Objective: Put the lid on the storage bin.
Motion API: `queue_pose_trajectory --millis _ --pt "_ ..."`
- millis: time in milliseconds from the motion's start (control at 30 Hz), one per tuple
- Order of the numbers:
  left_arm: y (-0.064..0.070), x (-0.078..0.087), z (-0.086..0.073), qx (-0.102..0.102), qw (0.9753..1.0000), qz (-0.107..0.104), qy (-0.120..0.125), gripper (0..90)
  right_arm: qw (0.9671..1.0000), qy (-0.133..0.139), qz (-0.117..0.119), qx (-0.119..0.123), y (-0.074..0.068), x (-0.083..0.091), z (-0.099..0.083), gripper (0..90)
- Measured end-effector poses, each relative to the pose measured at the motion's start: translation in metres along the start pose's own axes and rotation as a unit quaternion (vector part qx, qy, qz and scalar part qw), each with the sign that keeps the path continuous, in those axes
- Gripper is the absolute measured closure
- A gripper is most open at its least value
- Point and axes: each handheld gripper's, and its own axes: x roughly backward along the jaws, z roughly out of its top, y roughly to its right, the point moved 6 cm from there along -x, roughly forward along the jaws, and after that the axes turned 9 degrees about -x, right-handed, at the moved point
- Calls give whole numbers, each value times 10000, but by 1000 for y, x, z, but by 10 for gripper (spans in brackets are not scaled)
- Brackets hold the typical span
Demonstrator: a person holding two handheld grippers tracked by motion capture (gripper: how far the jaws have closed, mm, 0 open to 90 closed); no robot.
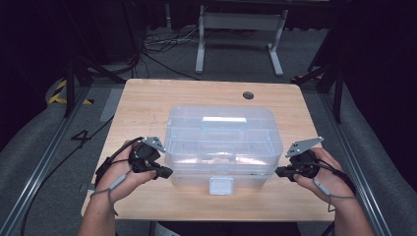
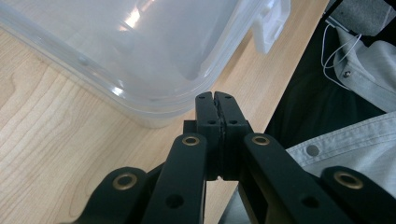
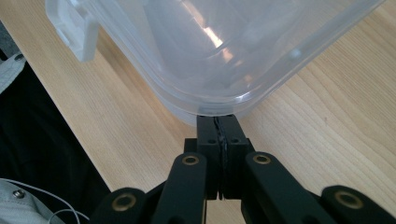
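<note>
Clear plastic lidded storage box [image 1: 221, 142] sits at the middle of the light wooden tabletop [image 1: 147, 98], one box, with one white front latch [image 1: 221, 186] at its 6 o'clock edge. It looks light and seemingly empty, stiff in the rim yet thin and slick in the walls, so a hold under the lid's lip at the near corners seems safest. Two tools flank it: the left tool [image 1: 167, 172] near the 7 o'clock corner and the right tool [image 1: 278, 171] touching the 5 o'clock corner, each with jaws pressed together on nothing.
</note>
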Motion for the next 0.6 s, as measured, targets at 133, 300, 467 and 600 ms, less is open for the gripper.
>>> queue_pose_trajectory --millis 133,300,467,600 --pt "-1 -1 -1 18 10000 -12 -19 898 10000 -39 -1 0 0 -1 -1 895" --pt "-2 -3 -3 34 9999 -17 -100 898 9999 -107 14 16 0 -3 -1 895" --pt "-3 -4 -4 59 9998 -21 -173 898 9999 -121 18 10 1 -3 -2 896" --pt "-5 -7 -5 90 9996 -26 -255 898 9998 -184 12 8 1 -4 -4 895"
